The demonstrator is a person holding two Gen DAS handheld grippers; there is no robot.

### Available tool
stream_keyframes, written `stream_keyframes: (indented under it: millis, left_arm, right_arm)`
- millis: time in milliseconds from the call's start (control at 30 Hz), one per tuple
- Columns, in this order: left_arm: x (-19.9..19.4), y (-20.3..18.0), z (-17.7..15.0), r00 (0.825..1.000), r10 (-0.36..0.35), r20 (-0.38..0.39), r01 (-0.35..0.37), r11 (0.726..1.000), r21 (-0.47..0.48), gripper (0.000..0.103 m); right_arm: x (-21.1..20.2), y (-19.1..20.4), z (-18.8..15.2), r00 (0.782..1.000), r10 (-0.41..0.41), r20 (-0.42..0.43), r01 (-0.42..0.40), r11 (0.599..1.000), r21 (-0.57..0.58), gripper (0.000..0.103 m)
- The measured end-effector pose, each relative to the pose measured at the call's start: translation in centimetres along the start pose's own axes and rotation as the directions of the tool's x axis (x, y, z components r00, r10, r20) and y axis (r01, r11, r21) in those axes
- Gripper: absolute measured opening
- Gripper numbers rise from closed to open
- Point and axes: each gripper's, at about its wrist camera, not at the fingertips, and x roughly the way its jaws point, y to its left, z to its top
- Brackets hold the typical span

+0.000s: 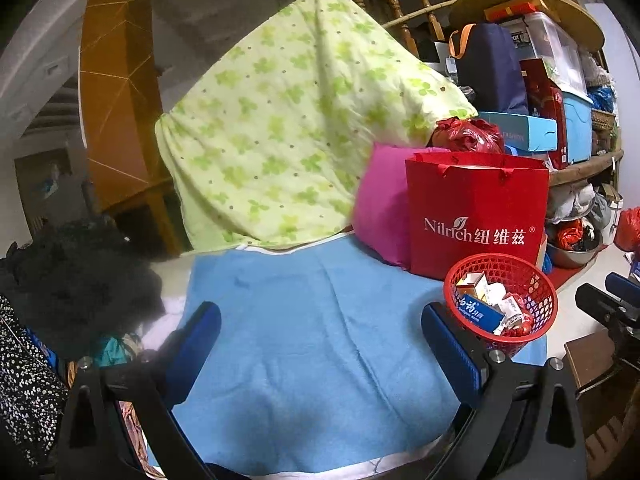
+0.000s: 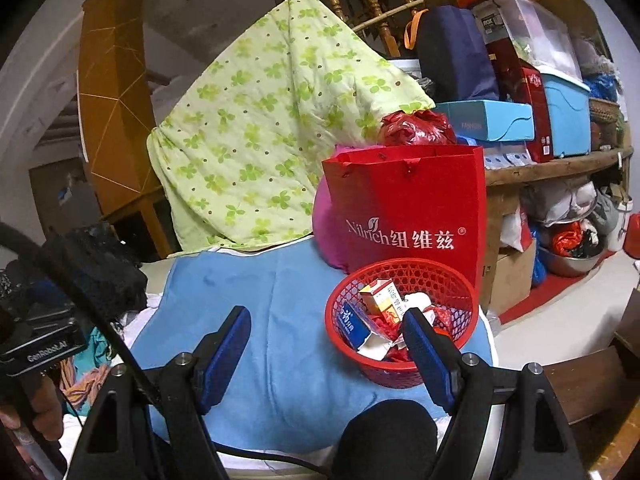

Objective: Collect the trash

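A red mesh basket (image 1: 532,280) (image 2: 432,276) stands on the blue towel (image 1: 304,320) (image 2: 272,320) at the right, in front of a red paper bag. It holds small cartons (image 1: 478,304) (image 2: 378,298) and red and white wrappers. My left gripper (image 1: 320,320) is open and empty above the bare towel, left of the basket. My right gripper (image 2: 328,328) is open and empty, its right finger in front of the basket's near rim. The right gripper's tip also shows in the left wrist view (image 1: 616,300).
A red "Nilrich" paper bag (image 1: 476,208) (image 2: 404,204) stands behind the basket, with a pink cushion (image 1: 380,204) beside it. A green clover quilt (image 1: 280,132) (image 2: 260,128) drapes behind. Dark clothing (image 1: 80,280) lies left. Cluttered shelves (image 2: 560,160) stand right.
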Motion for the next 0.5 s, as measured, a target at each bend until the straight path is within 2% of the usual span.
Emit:
stream_keyframes:
  millis: [500]
  left_arm:
    - [0.0, -1.2, -0.1, 1.0, -0.01, -0.016, 0.01, 0.999, 0.035, 0.1]
  right_arm:
    - [-0.3, -0.9, -0.1, 0.999, -0.037, 0.002, 0.037, 0.999, -0.007, 0.081]
